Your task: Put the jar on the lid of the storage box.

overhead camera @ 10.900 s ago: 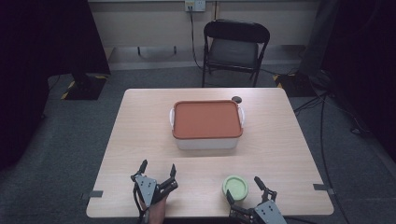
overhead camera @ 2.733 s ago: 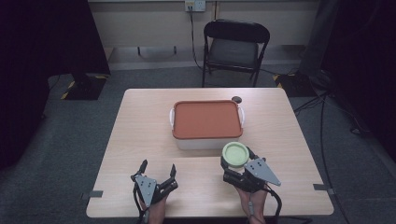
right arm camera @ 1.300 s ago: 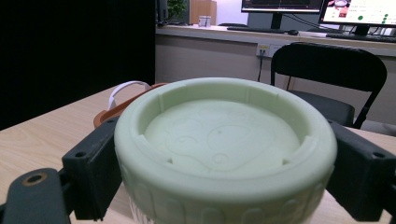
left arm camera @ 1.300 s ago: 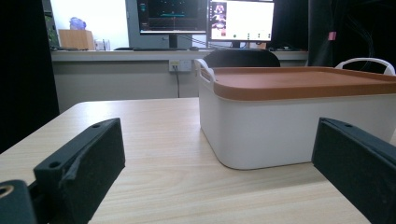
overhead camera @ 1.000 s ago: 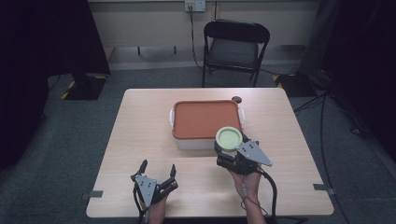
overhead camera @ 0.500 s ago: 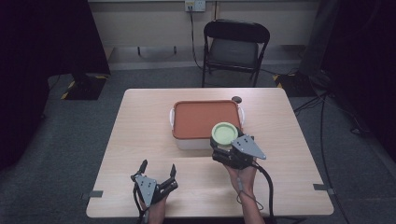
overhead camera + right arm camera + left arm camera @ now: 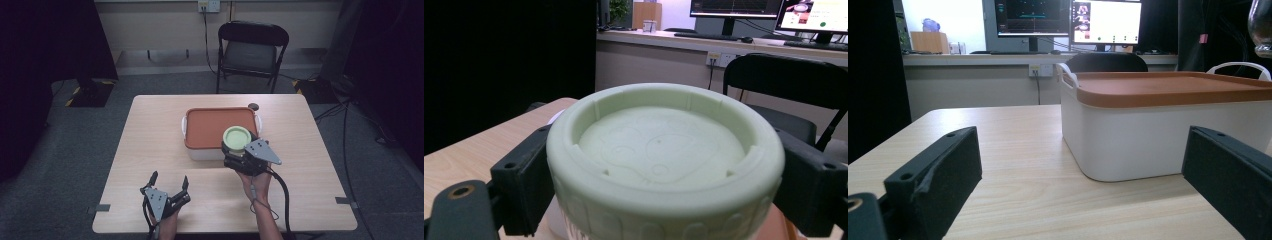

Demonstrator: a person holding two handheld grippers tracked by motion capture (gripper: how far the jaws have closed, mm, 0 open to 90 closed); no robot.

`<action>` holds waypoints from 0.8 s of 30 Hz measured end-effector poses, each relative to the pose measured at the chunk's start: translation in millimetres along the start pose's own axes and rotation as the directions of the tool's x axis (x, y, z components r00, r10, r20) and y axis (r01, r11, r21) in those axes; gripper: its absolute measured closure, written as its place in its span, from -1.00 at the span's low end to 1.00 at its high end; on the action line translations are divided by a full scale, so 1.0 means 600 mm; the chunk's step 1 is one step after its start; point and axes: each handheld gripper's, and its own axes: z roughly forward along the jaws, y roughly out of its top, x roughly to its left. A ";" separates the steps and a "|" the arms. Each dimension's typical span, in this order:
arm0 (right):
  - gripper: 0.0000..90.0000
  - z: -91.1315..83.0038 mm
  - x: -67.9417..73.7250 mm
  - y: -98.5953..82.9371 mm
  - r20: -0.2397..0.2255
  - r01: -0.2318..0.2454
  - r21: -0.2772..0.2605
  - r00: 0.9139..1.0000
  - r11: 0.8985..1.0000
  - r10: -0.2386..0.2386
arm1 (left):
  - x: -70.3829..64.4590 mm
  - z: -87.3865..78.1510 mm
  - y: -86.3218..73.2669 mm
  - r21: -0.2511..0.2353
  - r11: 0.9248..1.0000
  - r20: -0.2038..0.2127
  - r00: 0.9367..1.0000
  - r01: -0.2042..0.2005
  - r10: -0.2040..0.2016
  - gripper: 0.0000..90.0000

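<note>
The right gripper [image 7: 239,150] clamps a pale green jar lid [image 7: 237,138] between its two black jaws; in the right gripper view the jar [image 7: 664,160] stands upright between them, its embossed green top facing up and clear glass showing under the lid. From above, the jar hangs over the near right corner of the orange lid [image 7: 215,127] of a white storage box [image 7: 202,152], straight ahead of the hand that carries it. Whether the jar touches the orange lid cannot be told.

The left gripper [image 7: 170,184] rests low at the near edge of the table [image 7: 150,145], jaws spread wide and holding nothing. In the left gripper view the box [image 7: 1148,135] sits ahead and to the right of those jaws, white handles rising at its ends, bare wood between it and the pads.

The table is light wood grain, square-cornered, with small tape marks near its front edge. A small dark round object [image 7: 253,106] lies beyond the box, near the far edge. Past the table stands a black folding chair [image 7: 252,50] on grey carpet against a cream wall with a power outlet [image 7: 208,6]. Dark curtains flank both sides. Behind the wall ledge, lit monitors [image 7: 1070,22] glow, and black cables [image 7: 350,150] trail over the floor to the right of the right gripper.
</note>
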 end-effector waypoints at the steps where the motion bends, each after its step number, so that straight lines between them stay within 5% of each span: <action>1: -0.75 0.001 0.000 0.001 0.002 0.004 0.000 1.000 1.000 -0.004 | 0.000 0.000 0.000 0.000 1.000 0.000 1.000 0.000 0.000 -0.95; 24: -0.75 0.031 -0.003 0.004 0.016 -0.025 0.008 1.000 1.000 0.025 | 0.000 0.000 0.000 0.000 1.000 0.002 1.000 0.000 0.000 -0.95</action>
